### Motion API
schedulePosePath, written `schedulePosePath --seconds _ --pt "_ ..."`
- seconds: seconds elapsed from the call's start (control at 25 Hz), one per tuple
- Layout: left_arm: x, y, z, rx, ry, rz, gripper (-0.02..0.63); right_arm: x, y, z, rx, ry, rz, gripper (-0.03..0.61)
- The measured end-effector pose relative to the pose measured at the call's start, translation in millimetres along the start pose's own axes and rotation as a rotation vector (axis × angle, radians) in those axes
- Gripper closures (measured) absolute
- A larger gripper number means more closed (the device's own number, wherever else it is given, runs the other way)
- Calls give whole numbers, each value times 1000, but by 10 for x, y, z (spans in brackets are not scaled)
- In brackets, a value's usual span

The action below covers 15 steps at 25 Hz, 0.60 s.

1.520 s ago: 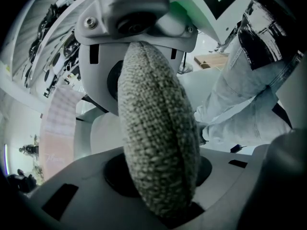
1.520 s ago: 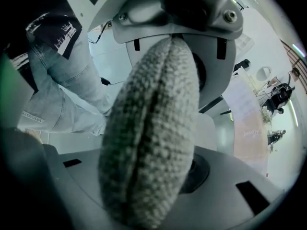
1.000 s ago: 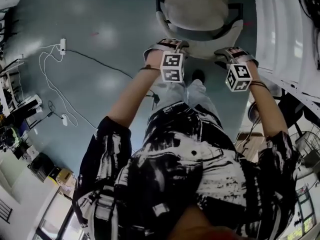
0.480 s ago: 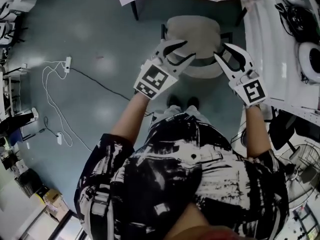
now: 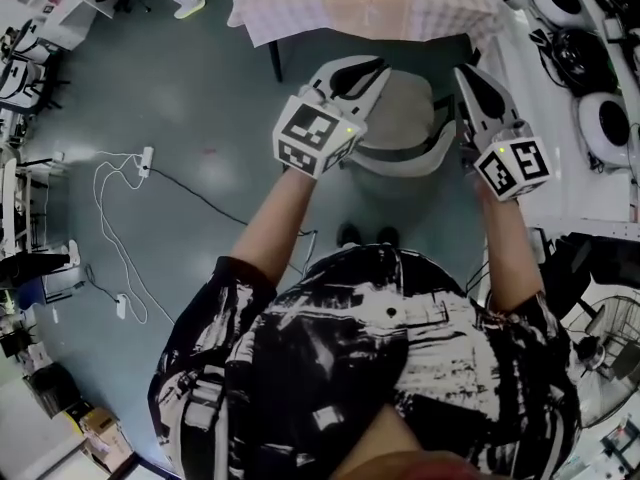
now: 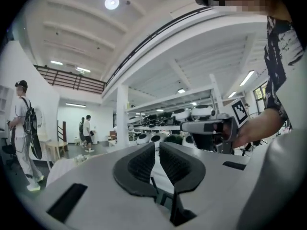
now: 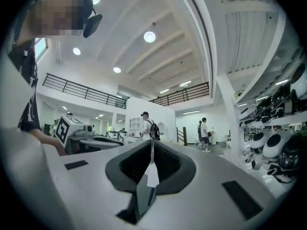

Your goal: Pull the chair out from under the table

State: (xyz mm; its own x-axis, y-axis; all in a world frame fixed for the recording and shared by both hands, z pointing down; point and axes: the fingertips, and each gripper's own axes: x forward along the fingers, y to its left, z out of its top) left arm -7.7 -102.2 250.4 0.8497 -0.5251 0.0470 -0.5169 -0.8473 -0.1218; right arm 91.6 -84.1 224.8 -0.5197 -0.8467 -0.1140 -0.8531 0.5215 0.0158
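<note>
left gripper [image 5: 378, 68] and right gripper [image 5: 465, 76], jaws just closed on nothing, hang above the chair [image 5: 405, 108], seemingly since it's already drawn near, out from the far table [image 5: 380, 3].

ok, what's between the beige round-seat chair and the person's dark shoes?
Only bare grey-green floor, seen in the head view: the beige round-seat chair stands clear of the dark shoes.

Grey-green floor [image 5: 200, 88] below me. At the left, a white cable [image 5: 100, 168] loops over it from a power strip [image 5: 146, 157], and a black cable [image 5: 210, 200] runs right toward my shoes [image 5: 365, 235]. Farther off, the chair [image 5: 400, 118] stands on the floor, on the near side of the table [image 5: 360, 3] with its checked cloth.
</note>
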Motion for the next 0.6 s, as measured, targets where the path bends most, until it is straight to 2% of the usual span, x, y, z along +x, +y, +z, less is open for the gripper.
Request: schedulePosePath --seconds 0.12,0.32,0.6 --pt "40 -22 113 -10 -14 5 611 14 31 52 -7 -8 -5 578" --pt "38 -2 217 -64 -37 15 614 22 131 -46 -11 40 -5 578" --pt "24 67 258 -6 -36 50 614 58 158 -246 -20 113 -23 578"
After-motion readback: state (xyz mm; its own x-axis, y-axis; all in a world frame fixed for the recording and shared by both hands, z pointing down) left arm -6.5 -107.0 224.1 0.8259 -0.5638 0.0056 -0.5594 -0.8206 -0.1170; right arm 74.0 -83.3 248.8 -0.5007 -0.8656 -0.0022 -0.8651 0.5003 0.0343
